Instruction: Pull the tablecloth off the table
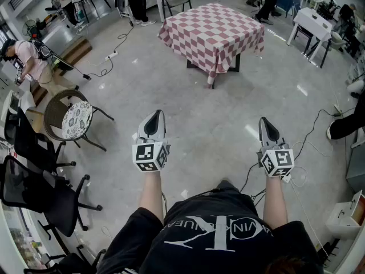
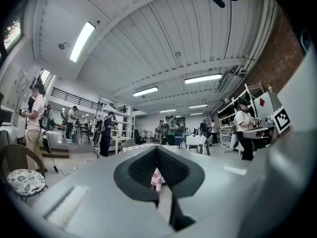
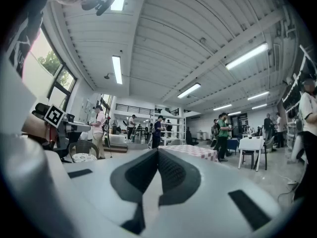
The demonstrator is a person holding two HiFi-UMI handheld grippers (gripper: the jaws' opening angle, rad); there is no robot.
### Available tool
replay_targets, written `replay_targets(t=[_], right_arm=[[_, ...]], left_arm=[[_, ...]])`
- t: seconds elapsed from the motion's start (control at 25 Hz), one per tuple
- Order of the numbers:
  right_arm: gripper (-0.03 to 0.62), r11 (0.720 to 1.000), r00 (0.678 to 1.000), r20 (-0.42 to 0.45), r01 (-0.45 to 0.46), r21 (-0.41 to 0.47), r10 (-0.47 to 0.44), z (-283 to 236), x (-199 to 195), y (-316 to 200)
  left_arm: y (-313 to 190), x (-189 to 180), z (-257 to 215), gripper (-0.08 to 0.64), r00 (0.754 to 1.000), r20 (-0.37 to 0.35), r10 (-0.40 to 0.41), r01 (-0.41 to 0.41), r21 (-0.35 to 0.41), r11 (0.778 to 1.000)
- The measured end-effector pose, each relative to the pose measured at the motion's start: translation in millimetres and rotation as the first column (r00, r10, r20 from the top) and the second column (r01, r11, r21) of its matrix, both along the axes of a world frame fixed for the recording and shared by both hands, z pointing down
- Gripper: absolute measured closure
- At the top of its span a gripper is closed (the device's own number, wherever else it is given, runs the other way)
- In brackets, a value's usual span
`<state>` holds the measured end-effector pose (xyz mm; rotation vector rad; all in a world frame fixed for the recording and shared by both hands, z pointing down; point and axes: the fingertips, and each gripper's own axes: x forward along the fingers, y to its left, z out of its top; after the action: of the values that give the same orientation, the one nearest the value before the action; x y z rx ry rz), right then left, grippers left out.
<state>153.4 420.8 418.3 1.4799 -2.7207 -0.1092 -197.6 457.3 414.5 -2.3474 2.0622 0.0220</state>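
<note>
Over on the left there's a wicker chair (image 1: 59, 104) with a patterned cushion. The left gripper (image 1: 154, 119) is held out over the bare floor (image 1: 199, 119), jaws pressed together with nothing in them. The checked tablecloth (image 1: 214, 30) is way ahead, well apart from both grippers, draped over the table with its edges hanging down. The right gripper (image 1: 267, 124) is likewise closed up and empty, level with the left one.

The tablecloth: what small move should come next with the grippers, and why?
Probably step closer to the table first. The checked tablecloth covers it, far across the floor from both grippers. The left gripper and right gripper are shut and hold nothing, so no edge is within reach.
</note>
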Motion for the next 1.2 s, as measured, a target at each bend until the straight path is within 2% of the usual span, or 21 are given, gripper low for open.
replay_targets(t=[0.36,0.64,0.84,1.04,1.2], right_arm=[[0.581,0.999,1.0,-0.023,-0.005,-0.041,0.004,15,1,-8],[0.58,0.996,1.0,0.008,-0.011,-0.091,0.012,36,2,-57],[0.58,0.993,1.0,0.009,-0.003,-0.119,0.004,47,-7,-115],[0.58,0.987,1.0,0.008,0.013,-0.161,-0.012,59,12,-182],[0.58,0.986,1.0,-0.014,0.025,-0.164,-0.027,54,4,-229]], left_arm=[[-19,0,9,0.549,1.0,-0.014,0.026,-0.026,-0.011,1.0],[-51,-21,33,0.548,1.0,-0.029,-0.006,0.004,-0.063,0.998],[-106,-36,44,0.548,0.999,-0.034,-0.032,0.029,-0.095,0.995],[-178,-20,49,0.548,0.998,-0.06,-0.031,0.025,-0.111,0.994],[-232,-21,48,0.548,0.997,-0.076,-0.017,0.009,-0.109,0.994]])
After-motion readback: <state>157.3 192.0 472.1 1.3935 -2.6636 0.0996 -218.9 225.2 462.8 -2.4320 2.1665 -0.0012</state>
